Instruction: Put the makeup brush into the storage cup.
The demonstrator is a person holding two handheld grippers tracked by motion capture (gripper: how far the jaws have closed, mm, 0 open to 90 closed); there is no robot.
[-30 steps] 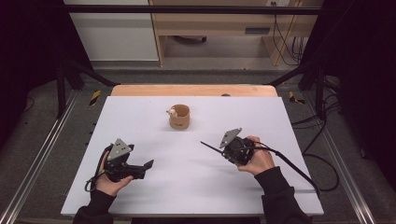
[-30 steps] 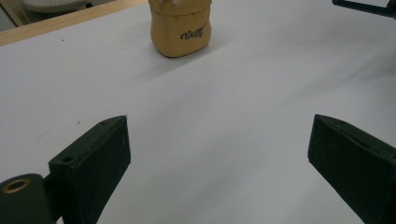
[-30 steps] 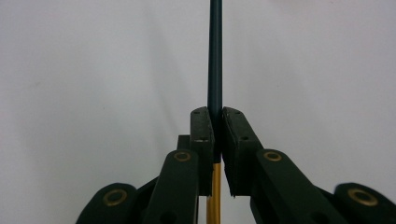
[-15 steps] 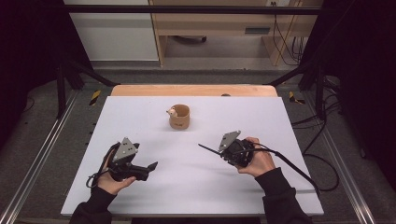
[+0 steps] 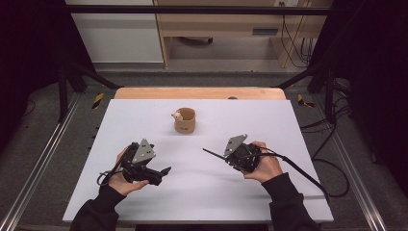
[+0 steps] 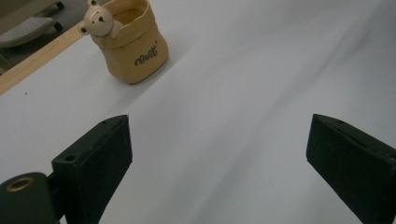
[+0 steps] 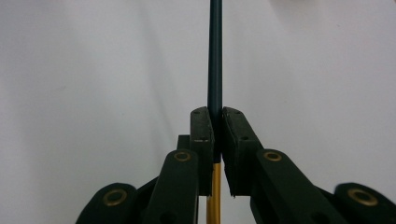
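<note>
A tan pot with a small bear figure on its rim stands upright at the table's far middle. In the left gripper view the pot sits ahead and to the left, well clear of the jaws. My left gripper is held at the near left, open and with nothing between its pads. At the near right, my right gripper is shut on a thin dark stick that points left over the table. In the right gripper view the stick runs straight out between the pads; its rear part is gold.
The white table top ends in a wooden strip at the far edge. Metal frame rails run along both sides. A cable trails from the right gripper, with more cables on the floor at the right.
My left gripper has moved a little to the right and away from the near edge, rising slightly. The right gripper has kept still with the stick.
</note>
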